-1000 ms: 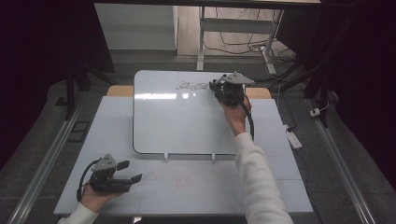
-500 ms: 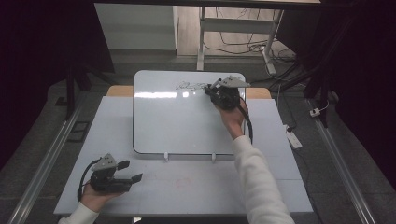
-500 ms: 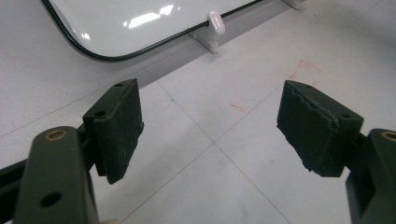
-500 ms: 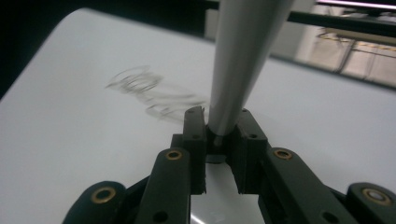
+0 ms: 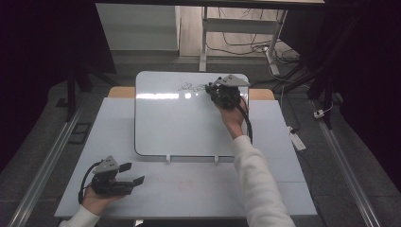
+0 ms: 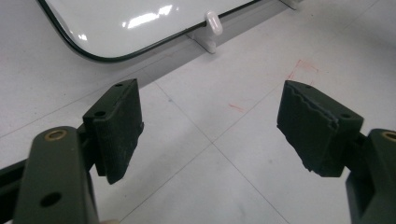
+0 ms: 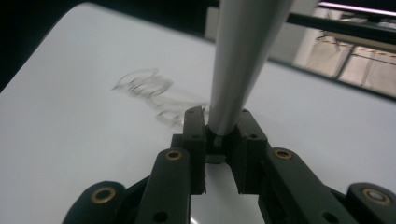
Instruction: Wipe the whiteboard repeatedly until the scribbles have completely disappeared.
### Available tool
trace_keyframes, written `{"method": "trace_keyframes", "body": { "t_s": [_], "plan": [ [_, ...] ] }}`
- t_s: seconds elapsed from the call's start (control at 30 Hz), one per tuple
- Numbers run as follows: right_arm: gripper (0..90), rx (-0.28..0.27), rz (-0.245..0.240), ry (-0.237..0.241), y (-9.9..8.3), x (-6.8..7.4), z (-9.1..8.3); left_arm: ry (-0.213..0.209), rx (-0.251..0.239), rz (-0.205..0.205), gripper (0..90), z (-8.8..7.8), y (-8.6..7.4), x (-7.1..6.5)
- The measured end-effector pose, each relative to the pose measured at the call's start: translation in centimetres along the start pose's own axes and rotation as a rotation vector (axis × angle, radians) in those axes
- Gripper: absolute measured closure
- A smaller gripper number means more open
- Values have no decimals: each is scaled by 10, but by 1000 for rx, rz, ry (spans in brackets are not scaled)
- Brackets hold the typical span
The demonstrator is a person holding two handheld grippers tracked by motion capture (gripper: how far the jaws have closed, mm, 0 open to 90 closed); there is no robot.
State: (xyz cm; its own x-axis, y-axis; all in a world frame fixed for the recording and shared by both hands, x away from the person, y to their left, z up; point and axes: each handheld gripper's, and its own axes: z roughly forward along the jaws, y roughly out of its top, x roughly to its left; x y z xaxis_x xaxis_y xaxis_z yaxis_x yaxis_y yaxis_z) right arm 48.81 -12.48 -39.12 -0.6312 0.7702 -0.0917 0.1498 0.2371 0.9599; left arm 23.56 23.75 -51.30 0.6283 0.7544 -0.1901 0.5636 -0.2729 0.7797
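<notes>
Whiteboard (image 5: 189, 123) lies flat mid-table, scribbles (image 7: 144, 88) near its far edge, and the right gripper (image 7: 218, 140) is clamped on a grey marker (image 7: 238, 60) beside them. Left gripper (image 6: 210, 126) idles wide and empty on the near table (image 5: 198, 189). Risk: too much tilt, I'd say, and the marker twists in the jaws, skidding off line.

White sleeves (image 5: 257, 179), black brass-screwed jaws

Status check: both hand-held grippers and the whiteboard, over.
Right hand-held gripper shut on marker, at scribble on whiteboard. Left hand-held gripper open, on table. Nothing obstructing.
</notes>
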Motion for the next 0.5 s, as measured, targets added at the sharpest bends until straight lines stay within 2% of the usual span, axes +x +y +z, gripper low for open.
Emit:
{"method": "trace_keyframes", "body": {
  "t_s": [0.03,0.1,0.13,0.2,0.23,0.27,0.3,0.37,0.4,0.47,0.5],
  "plan": [
    [771,-5,23,-16,1,-4,0,-1,-2,0,227,-1,0,0],
    [771,-9,36,-20,2,-6,0,-4,-5,-1,227,-1,0,0],
    [771,-8,34,-7,1,-2,1,-5,-5,0,227,-1,0,0],
    [771,9,13,49,-3,9,3,-6,-2,1,227,0,0,0],
    [771,20,-23,55,-4,13,4,-6,-1,0,227,0,0,0],
    [771,20,-23,55,-4,13,4,-6,-1,-1,227,0,0,0],
    [771,22,-52,44,-4,15,4,-6,-2,-1,227,0,0,0],
    [771,-14,13,-32,1,-2,0,-6,-4,1,227,-1,0,0],
    [771,-14,13,-32,1,-2,0,-5,-6,0,227,-1,0,-1],
    [771,-32,65,-67,3,-13,-3,-6,-8,0,227,-2,0,-1],
    [771,-26,58,-60,2,-11,-4,-7,-8,0,227,-1,0,-1]
  ]
}}
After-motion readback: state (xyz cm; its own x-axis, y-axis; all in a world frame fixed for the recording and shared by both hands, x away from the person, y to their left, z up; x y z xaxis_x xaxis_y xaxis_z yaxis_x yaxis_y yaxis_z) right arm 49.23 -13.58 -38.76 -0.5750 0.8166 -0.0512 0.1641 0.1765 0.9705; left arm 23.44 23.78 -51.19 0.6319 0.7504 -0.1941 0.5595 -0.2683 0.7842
